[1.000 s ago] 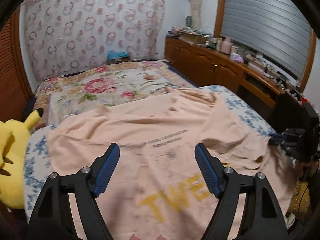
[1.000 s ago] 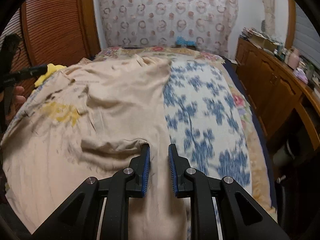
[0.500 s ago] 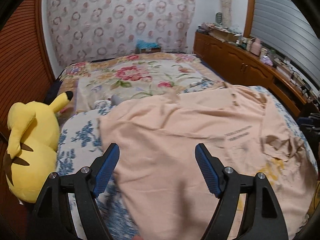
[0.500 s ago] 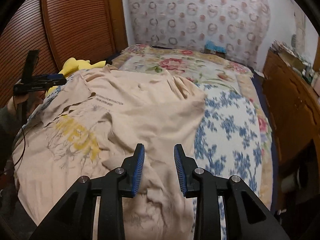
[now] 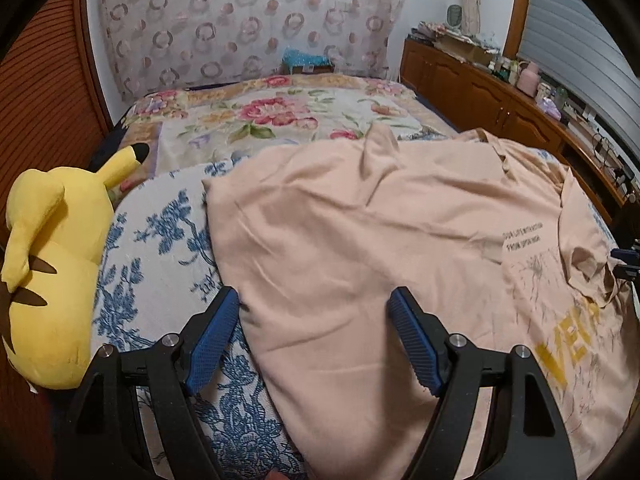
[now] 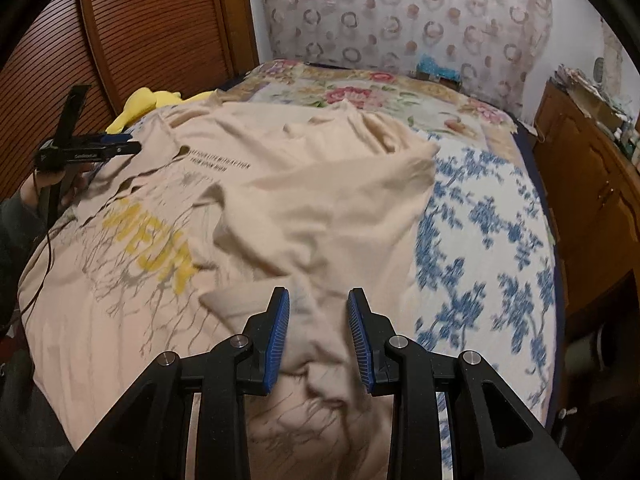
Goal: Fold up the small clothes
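Observation:
A peach T-shirt (image 5: 380, 220) with yellow lettering (image 5: 568, 344) lies spread and wrinkled on the bed. My left gripper (image 5: 314, 296) hovers open over the shirt's left edge, its left finger above the blue-flowered sheet (image 5: 160, 248) and nothing between the pads. In the right wrist view the shirt (image 6: 320, 200) shows a crumpled fold near its right side. My right gripper (image 6: 318, 294) stands partly open just above that fold, its pads clear of the cloth. The left gripper (image 6: 100, 148) shows there at the far left, held by a hand.
A yellow plush toy (image 5: 52, 260) lies at the bed's left edge. A flowered quilt (image 5: 280, 116) covers the far half of the bed. A wooden cabinet (image 6: 592, 184) runs along the right side, and a slatted wooden door (image 6: 140, 32) stands on the left.
My left gripper swung from over the shirt's print to its left edge and came lower. My right gripper's jaws widened from nearly shut and it shifted over the crumpled fold.

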Action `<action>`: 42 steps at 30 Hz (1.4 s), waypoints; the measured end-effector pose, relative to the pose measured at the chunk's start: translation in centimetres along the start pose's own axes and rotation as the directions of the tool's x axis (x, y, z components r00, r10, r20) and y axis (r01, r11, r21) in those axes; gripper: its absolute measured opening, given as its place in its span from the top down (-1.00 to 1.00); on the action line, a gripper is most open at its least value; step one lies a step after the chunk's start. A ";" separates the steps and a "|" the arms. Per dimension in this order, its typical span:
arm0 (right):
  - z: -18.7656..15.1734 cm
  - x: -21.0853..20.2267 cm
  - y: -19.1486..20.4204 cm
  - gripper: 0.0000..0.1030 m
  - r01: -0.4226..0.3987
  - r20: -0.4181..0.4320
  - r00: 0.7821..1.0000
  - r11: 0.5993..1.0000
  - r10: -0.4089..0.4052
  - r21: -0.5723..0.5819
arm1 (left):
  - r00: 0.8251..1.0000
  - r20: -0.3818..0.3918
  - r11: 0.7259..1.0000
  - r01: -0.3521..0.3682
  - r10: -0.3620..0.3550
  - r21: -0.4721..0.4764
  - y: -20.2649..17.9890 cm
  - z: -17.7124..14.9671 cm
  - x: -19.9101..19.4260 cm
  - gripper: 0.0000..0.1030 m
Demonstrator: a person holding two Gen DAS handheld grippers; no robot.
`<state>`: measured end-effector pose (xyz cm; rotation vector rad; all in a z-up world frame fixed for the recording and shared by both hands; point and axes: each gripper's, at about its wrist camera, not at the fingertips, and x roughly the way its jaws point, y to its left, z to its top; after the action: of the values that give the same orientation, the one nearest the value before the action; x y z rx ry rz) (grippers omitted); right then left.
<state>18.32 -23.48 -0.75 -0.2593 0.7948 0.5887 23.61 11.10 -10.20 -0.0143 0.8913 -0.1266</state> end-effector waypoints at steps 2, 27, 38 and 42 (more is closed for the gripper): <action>-0.4 0.1 0.1 0.42 -0.011 -0.005 1.000 1.000 0.011 0.009 | 1.000 0.001 1.000 -0.010 0.010 0.011 -0.3 -0.1 -0.1 -0.53; -3.2 -4.6 1.7 0.83 -0.049 0.014 0.999 0.999 0.049 -0.015 | 1.000 -0.025 1.000 0.011 -0.011 0.005 -0.1 0.1 -0.3 -0.63; 3.8 -1.0 -3.6 0.54 0.047 0.093 0.994 0.999 -0.049 0.026 | 1.000 0.015 1.000 -0.025 0.025 0.000 1.6 2.8 -1.2 -0.63; 5.5 3.3 -4.9 0.50 0.039 0.070 0.997 0.998 -0.042 0.053 | 0.999 -0.001 0.999 -0.033 0.033 -0.022 2.9 3.5 -0.1 -0.63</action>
<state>26.21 -23.77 0.57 -0.2056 0.7333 0.5358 26.55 13.85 -8.12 -0.0199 0.8928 -0.0856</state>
